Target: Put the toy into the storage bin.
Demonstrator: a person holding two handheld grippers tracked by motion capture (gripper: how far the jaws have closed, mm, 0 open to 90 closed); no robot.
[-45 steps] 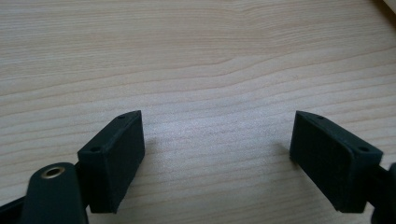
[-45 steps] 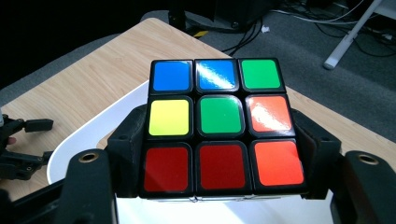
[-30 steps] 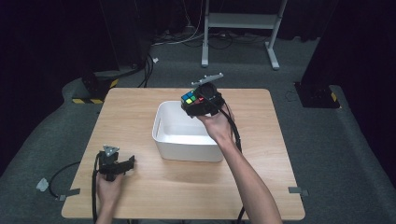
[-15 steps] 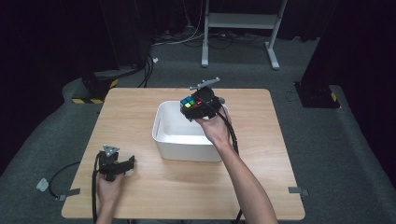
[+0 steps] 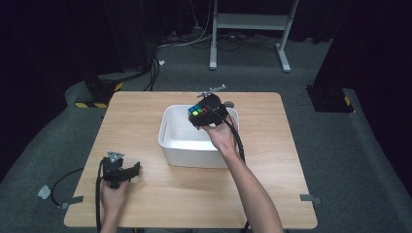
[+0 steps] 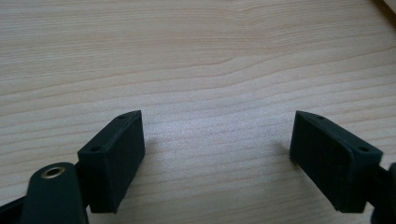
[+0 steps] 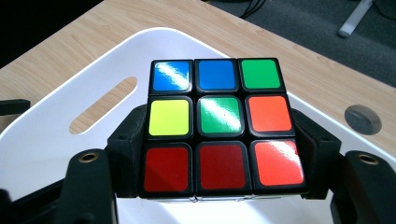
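Cube (image 7: 219, 126) sits pinched in my right tool (image 5: 206, 114), poised above the white bin (image 5: 175, 145) so I can drop it in cleanly. My left tool (image 6: 219, 154) rests spread and empty on the worktop (image 5: 145, 111), clear of the bin.

left gripper (image 5: 127, 170): black, small, with a grey three-cornered plate on top
left gripper's cable: thin, black, curls off the table edge
left pads (image 6: 114, 156): black flat blocks with tiny screw holes
right gripper (image 7: 219, 154): black, chunky, brass-ringed holes at the jaw roots
arms: bare, no sleeves
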